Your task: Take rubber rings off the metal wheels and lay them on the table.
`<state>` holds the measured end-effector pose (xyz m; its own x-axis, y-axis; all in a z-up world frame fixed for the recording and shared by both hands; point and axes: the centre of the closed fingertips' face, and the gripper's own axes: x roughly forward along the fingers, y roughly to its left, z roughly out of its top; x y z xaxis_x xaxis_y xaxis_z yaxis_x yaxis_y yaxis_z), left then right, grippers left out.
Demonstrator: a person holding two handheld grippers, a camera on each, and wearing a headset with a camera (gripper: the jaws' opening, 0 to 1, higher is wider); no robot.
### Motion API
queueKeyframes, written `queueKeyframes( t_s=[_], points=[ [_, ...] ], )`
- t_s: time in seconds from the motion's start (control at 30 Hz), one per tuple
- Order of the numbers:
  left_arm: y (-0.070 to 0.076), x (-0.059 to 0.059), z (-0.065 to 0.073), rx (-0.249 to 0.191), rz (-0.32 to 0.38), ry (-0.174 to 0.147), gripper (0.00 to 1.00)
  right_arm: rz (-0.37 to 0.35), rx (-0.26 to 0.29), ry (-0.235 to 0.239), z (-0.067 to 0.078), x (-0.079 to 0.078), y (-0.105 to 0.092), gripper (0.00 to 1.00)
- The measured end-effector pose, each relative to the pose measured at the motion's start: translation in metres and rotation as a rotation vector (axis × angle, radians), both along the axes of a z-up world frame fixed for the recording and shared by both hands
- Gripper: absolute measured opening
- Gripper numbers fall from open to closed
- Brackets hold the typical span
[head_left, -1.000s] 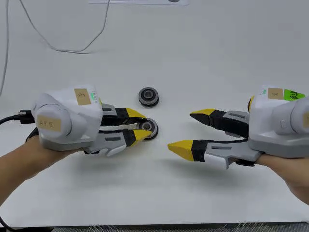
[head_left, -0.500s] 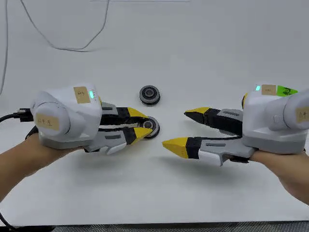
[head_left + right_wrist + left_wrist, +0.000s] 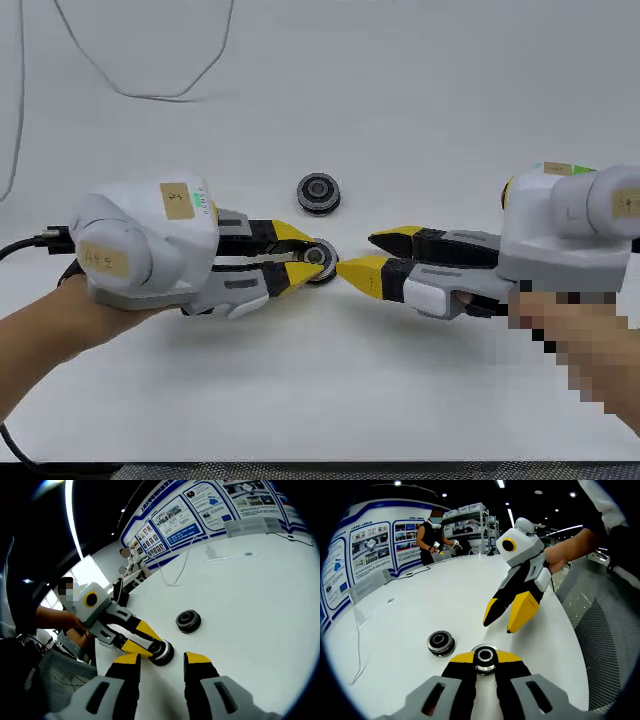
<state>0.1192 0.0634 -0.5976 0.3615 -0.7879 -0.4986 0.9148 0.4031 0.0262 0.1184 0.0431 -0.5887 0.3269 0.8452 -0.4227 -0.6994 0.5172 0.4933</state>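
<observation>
The left gripper (image 3: 305, 255) is clamped across one metal wheel (image 3: 320, 262), low over the table (image 3: 400, 120); whether it touches is hard to judge. The right gripper (image 3: 356, 253), jaws parted to a middling gap, points at it; the wheel and its dark rubber ring (image 3: 171, 655) lie at 9 o'clock, just off the lower tip, axis seemingly upright. The second wheel (image 3: 318, 192) rests at the held one's 12 o'clock.

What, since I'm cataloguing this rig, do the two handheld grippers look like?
Both have white-grey housings and black jaws with yellow tips. The left gripper carries tan labels and a black cable; the right gripper has a green sticker.
</observation>
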Motion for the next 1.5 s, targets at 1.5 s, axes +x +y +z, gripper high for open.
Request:
queueKeyframes(
  t_s=[1.5],
  points=[
    [0.0, 0.001, -0.001, 0.03, -0.064, -0.039, 0.13, -0.168, 0.027, 0.272, -0.022, 0.007, 0.017, 0.16]
  ],
)
